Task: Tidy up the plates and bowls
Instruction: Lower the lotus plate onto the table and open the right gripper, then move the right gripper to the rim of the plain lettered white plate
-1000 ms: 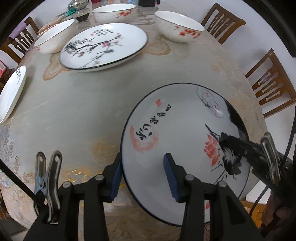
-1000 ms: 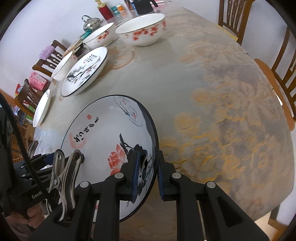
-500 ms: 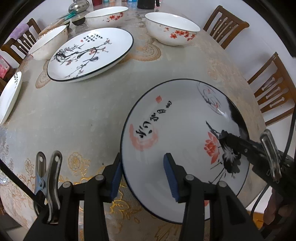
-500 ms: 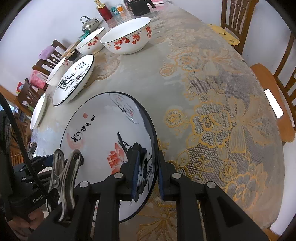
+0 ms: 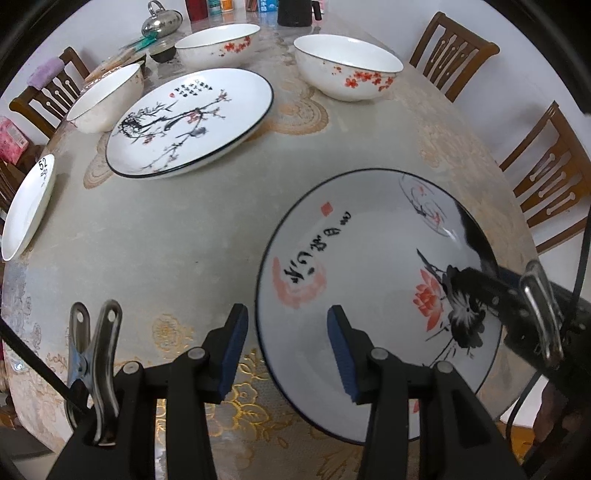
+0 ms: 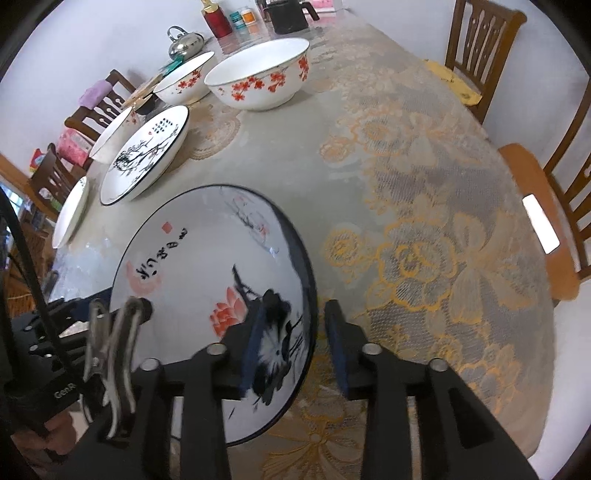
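Lotus plate (image 5: 369, 266) rim between opening right gripper (image 6: 295, 343) fingers, left gripper (image 5: 284, 350) fingers apart astride near rim.

A broad bare stretch of the lace-covered table (image 5: 177, 236) lies open between the lotus plate (image 5: 369, 266) at the near edge and the plum-branch plate (image 5: 192, 122) farther back. To the right of the lotus plate the cloth is clear out to the table edge, where wooden chairs (image 6: 561, 206) stand close. The far end is crowded: three blossom bowls (image 6: 258, 79), a small white plate (image 5: 27, 210) at the left edge, a kettle (image 6: 184, 44) and bottles (image 6: 218, 18).
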The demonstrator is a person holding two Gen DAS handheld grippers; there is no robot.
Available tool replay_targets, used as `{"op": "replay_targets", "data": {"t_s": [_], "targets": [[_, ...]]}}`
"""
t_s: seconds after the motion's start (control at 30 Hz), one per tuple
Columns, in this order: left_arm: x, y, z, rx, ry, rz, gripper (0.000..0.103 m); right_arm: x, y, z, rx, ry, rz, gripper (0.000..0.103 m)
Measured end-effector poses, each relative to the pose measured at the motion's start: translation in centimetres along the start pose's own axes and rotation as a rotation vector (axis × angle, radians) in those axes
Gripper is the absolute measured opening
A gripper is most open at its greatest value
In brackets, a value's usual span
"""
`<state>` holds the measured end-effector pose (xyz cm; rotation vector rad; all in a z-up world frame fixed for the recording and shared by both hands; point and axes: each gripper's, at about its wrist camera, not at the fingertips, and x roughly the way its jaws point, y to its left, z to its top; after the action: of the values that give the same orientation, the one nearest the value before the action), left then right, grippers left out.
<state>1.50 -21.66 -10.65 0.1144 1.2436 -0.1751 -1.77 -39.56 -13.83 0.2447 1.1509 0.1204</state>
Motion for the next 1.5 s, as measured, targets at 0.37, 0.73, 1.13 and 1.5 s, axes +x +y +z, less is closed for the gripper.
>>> {"op": "replay_targets", "data": {"t_s": [0.37, 0.73, 1.13, 1.5], "targets": [[-2.2, 4.5, -0.4, -0.119, -0.006, 0.014, 0.049, -2.1, 1.0, 1.7, -0.019, -0.048, 0.033, 0.041], [-5.9, 10.8, -0.4, -0.177, -0.047, 0.013, 0.049, -2.8, 7.4, 3.4, -0.063, -0.079, 0.104, 0.041], [-7.0, 20.1, 0.7, -0.178, -0.05, 0.037, 0.049, -1.1, 15.9, 3.8, -0.063, -0.058, 0.133, 0.041], [-6.2, 28.5, 1.9, -0.22, -0.05, 0.047, 0.049, 1.8, 23.7, 4.9, -0.094, -0.024, 0.157, 0.041]]}}
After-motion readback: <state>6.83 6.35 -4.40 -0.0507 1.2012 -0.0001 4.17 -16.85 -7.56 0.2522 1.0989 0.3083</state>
